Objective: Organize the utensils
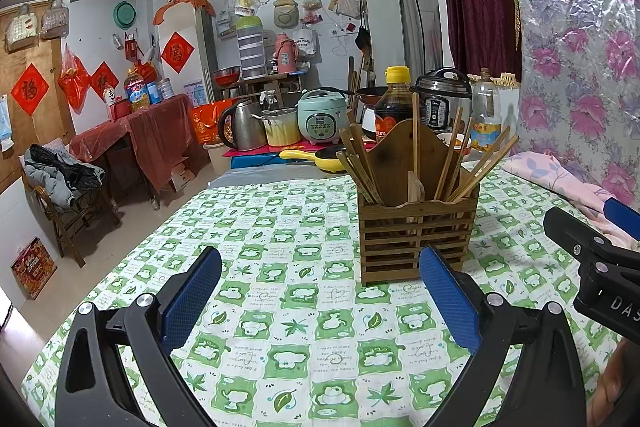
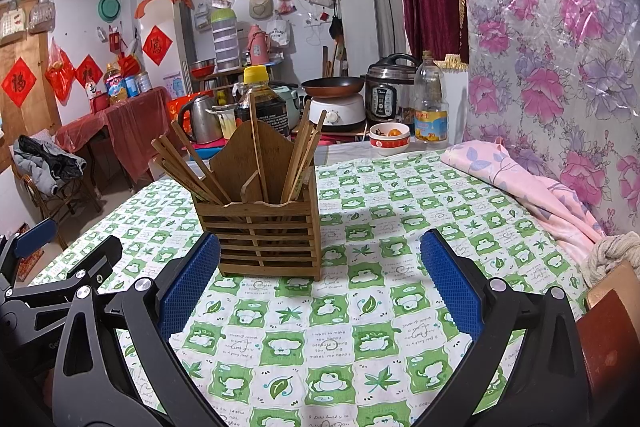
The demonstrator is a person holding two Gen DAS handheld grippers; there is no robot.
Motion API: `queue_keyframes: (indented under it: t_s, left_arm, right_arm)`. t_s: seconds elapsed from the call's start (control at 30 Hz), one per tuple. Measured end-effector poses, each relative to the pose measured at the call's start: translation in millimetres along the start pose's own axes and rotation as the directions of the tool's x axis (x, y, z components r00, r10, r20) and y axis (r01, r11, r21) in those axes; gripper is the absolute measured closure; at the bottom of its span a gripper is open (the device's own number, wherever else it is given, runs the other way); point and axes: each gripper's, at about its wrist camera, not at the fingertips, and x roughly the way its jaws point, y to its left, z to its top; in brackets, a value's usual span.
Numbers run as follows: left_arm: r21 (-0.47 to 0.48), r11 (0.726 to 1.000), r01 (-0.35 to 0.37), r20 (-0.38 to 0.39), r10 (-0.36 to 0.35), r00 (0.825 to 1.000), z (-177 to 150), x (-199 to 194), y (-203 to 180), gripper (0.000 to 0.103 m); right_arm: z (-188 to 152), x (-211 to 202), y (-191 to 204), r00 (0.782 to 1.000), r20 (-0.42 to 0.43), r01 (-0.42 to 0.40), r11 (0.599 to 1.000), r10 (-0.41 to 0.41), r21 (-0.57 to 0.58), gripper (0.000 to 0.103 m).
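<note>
A slatted wooden utensil holder [image 1: 416,239] [image 2: 266,233] stands upright on the green-and-white checked tablecloth [image 1: 304,339] [image 2: 360,331]. Several wooden chopsticks [image 1: 362,165] [image 2: 192,169] lean out of its compartments on both sides of a tall centre board. My left gripper [image 1: 320,267] is open just in front of the holder, slightly to its left, with nothing between its blue pads. My right gripper [image 2: 320,255] is open too, its left pad close to the holder's front corner. Each gripper shows at the other view's edge, the right gripper [image 1: 600,255] and the left gripper [image 2: 60,267].
A pink floral cloth [image 2: 532,195] lies bunched along the right table edge by the flowered wall. A soy sauce bottle [image 1: 394,103], oil bottle [image 2: 430,107], small bowl [image 2: 390,139], kettle and cookers stand behind the holder. A chair with clothes [image 1: 60,179] stands left.
</note>
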Motion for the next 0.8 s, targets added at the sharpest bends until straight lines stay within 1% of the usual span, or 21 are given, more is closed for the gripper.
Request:
queue_keyframes:
  t_s: [0.8]
  left_arm:
    - [0.001, 1.0, 0.0, -0.003, 0.0, 1.0, 0.5, -0.1, 0.2, 0.006]
  right_arm:
    - [1.2, -0.6, 0.2, 1.0, -0.001, 0.0, 1.0, 0.0, 0.001, 0.006]
